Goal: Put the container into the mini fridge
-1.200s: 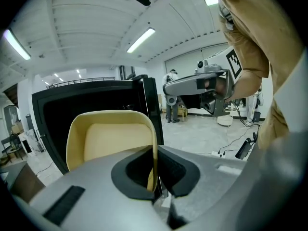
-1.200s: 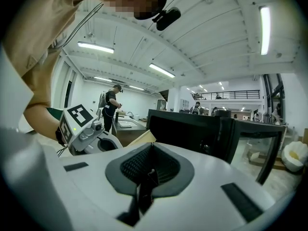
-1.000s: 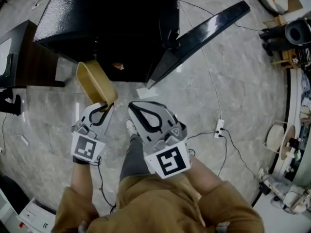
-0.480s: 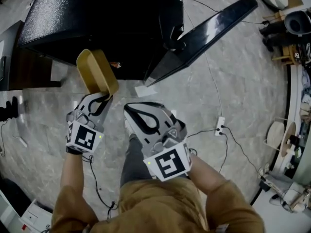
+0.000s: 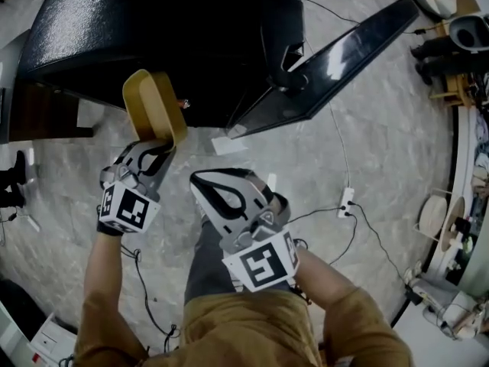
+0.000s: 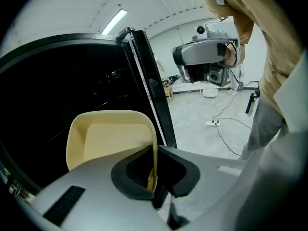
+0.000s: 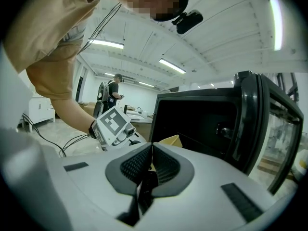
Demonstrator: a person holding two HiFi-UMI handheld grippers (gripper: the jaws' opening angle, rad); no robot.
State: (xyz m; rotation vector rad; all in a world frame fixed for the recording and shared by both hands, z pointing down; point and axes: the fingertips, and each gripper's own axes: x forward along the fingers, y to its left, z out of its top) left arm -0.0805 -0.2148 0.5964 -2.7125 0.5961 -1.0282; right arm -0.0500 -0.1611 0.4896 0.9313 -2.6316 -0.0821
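Observation:
A tan plastic container point(image 5: 153, 112) hangs tipped on its side in front of the black mini fridge point(image 5: 160, 29), whose door point(image 5: 328, 63) swings open to the right. My left gripper point(image 5: 162, 148) is shut on the container's rim; in the left gripper view the thin wall of the container point(image 6: 108, 138) runs down between the closed jaws of the left gripper point(image 6: 153, 179), with the dark fridge interior point(image 6: 62, 85) just behind. My right gripper point(image 5: 206, 183) is shut with nothing in it, below and right of the left one. The right gripper point(image 7: 150, 150) faces the fridge opening point(image 7: 197, 124).
A white cable and power strip point(image 5: 345, 202) lie on the marble floor right of my legs. A dark cabinet point(image 5: 42, 113) stands left of the fridge. Round tables and equipment point(image 5: 458, 228) crowd the right edge. A person point(image 7: 113, 93) stands far back in the right gripper view.
The left gripper has carried the container a little up and left, toward the fridge opening. The right gripper has drifted slightly down and left, still shut.

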